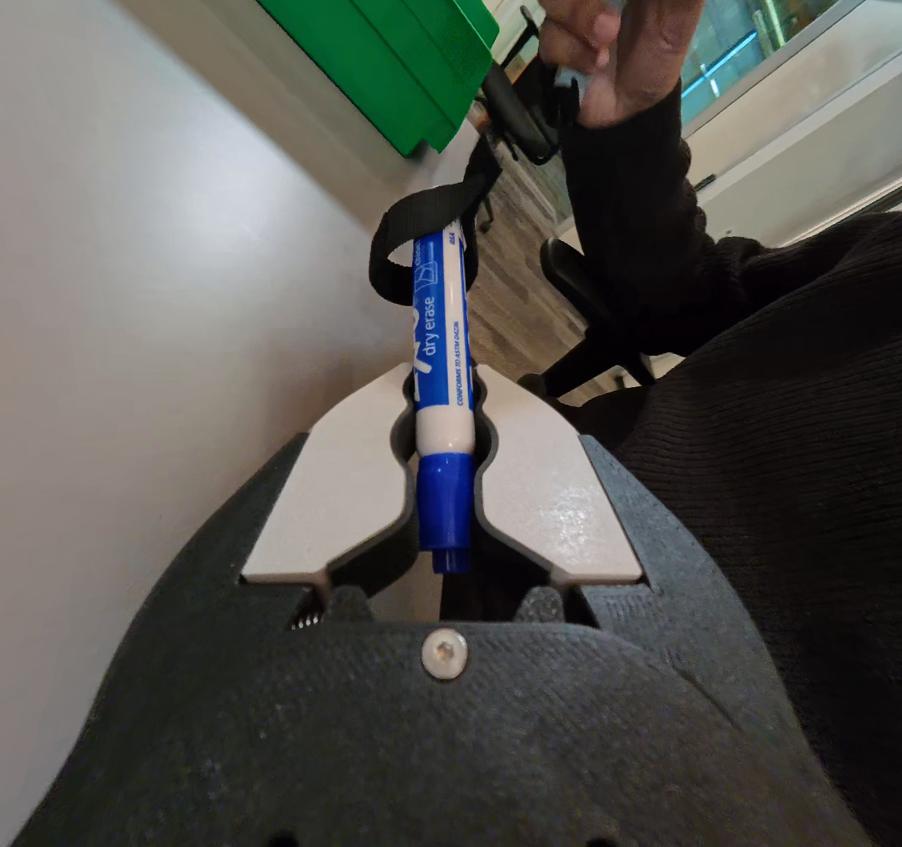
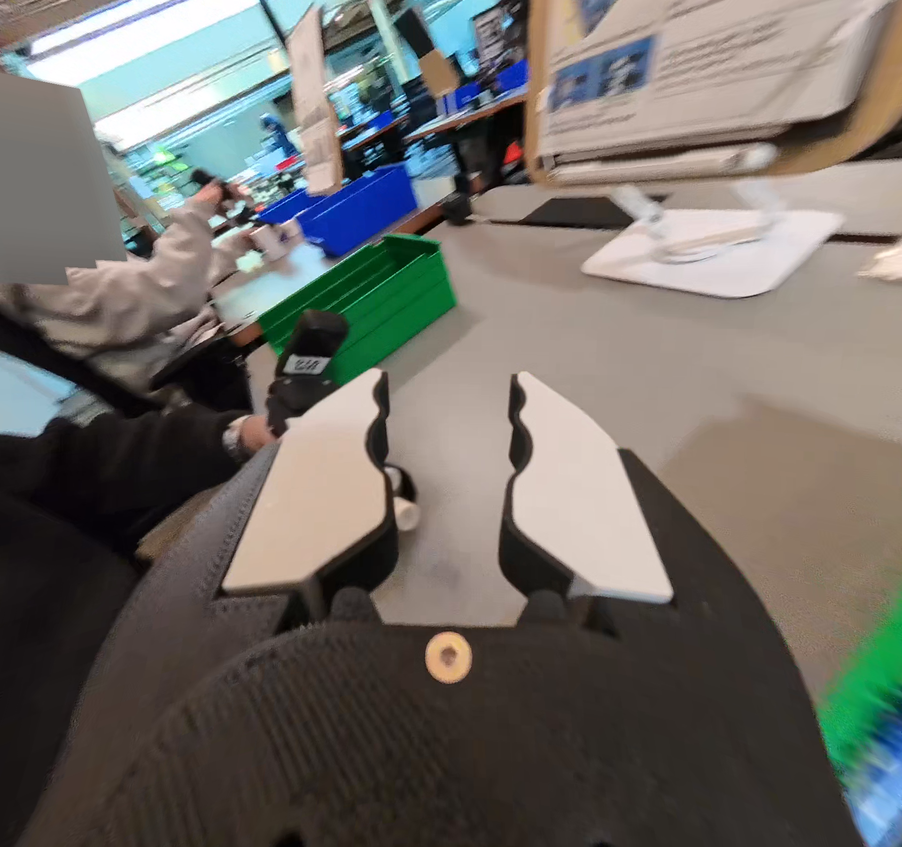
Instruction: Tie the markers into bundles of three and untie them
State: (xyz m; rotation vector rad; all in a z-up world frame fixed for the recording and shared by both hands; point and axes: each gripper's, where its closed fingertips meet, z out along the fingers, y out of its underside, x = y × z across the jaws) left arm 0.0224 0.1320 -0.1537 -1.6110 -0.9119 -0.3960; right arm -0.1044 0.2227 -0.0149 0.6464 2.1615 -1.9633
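My left gripper point(image 1: 444, 379) is shut on a blue and white dry-erase marker point(image 1: 441, 335). The marker lies along the fingers, with its blue end and small tip point(image 1: 449, 562) pointing back toward the camera. Its far end sits against a black strap loop point(image 1: 420, 218). A hand in a black sleeve point(image 1: 620, 42) holds the other gripper's grey handle above. My right gripper point(image 2: 449, 384) is open and empty over the grey table point(image 2: 634, 384). A small white cylinder point(image 2: 406, 506) shows beside its left finger. The left gripper's black body point(image 2: 307, 364) is to the left.
A green bin point(image 2: 380, 286) stands at the table's far left edge and also shows in the left wrist view point(image 1: 371, 32). A board on a white stand base point(image 2: 707, 252) is at the back right. Blue bins point(image 2: 356, 208), a seated person point(image 2: 122, 286) and a black office chair point(image 1: 585, 296) lie beyond. Spacing between my two grippers at the tips: around 20 cm.
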